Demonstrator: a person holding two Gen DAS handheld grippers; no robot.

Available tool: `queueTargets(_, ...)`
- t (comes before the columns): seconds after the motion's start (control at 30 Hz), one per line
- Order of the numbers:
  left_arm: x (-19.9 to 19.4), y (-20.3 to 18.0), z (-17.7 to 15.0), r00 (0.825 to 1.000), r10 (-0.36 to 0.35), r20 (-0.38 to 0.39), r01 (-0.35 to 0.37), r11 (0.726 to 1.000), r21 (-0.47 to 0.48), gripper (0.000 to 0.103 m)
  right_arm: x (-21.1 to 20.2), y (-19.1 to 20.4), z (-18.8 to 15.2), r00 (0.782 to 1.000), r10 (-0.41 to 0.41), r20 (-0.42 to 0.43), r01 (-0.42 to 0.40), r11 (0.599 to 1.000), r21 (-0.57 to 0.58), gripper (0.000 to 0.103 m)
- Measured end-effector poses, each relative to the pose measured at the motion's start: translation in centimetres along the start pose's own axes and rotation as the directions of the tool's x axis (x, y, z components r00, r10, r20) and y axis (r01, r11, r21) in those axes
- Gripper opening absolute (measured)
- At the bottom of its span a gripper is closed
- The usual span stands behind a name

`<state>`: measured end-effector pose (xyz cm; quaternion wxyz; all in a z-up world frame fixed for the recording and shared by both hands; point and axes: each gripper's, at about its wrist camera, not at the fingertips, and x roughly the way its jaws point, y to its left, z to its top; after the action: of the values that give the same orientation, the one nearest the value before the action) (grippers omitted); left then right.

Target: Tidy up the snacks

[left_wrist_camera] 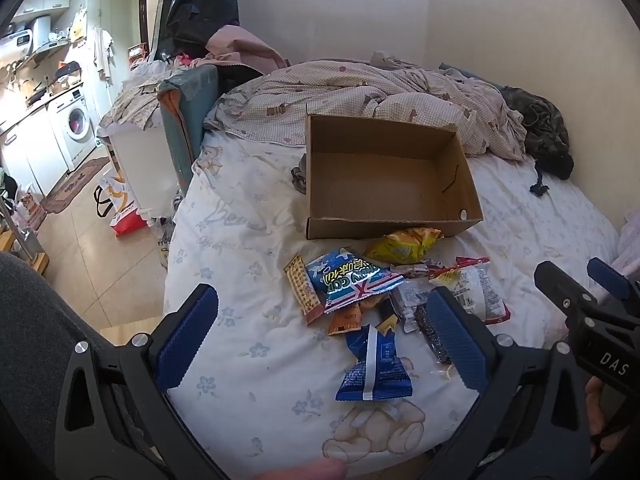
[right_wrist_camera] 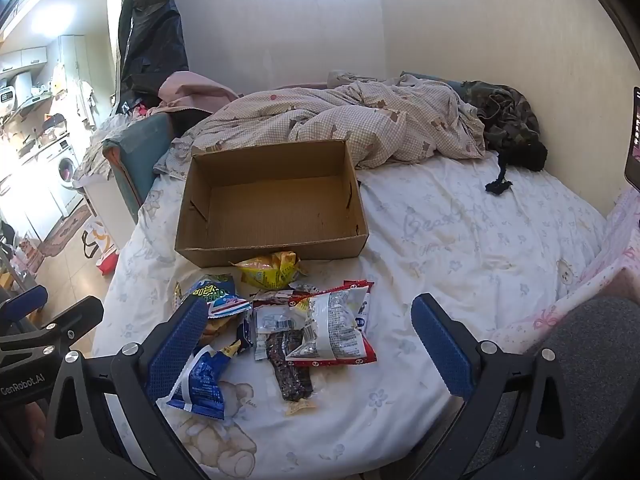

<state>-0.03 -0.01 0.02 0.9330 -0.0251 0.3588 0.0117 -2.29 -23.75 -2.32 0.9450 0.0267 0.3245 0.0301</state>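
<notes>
An open, empty cardboard box (left_wrist_camera: 384, 176) sits on the bed; it also shows in the right wrist view (right_wrist_camera: 272, 204). Just in front of it lies a pile of several snack packets: a yellow bag (left_wrist_camera: 404, 245) (right_wrist_camera: 272, 270), a light blue bag (left_wrist_camera: 352, 280), a dark blue packet (left_wrist_camera: 376, 364) (right_wrist_camera: 200, 380), a white-and-red bag (left_wrist_camera: 474, 292) (right_wrist_camera: 336, 326), a dark bar (right_wrist_camera: 288, 364). My left gripper (left_wrist_camera: 320, 344) is open above the near side of the pile. My right gripper (right_wrist_camera: 308, 348) is open over the pile too. Both hold nothing.
The bed sheet (right_wrist_camera: 460, 240) extends to the right of the box. A crumpled checked duvet (left_wrist_camera: 360, 96) and dark clothing (left_wrist_camera: 540, 128) lie behind the box by the wall. The bed's left edge drops to the tiled floor (left_wrist_camera: 100, 256), with a kitchen area beyond.
</notes>
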Motion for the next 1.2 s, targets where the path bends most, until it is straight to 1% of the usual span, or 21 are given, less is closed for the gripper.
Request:
queueTargets(0.8,0.04,0.01,-0.01,1.0,-0.003,-0.005,0.003,1.0,-0.003,0.103,-0.1,0.07,0.05,1.0,-0.002,0.001,0.002,1.0,-0.003,0.103)
queueTargets(0.87,-0.27,-0.24,0.6,1.0,-0.003,-0.006,0.003,1.0,-0.005,0.103,-0.1,0.07,0.06,1.0,-0.002,0.001,0.002,1.0,-0.003,0.103)
queueTargets(1.2,-0.36,-0.26,0.58,1.0,-0.002,-0.005,0.002,1.0,-0.003,0.103,-0.08,0.07,0.06,1.0,-0.002,0.002,0.002,1.0,-0.005,0.103)
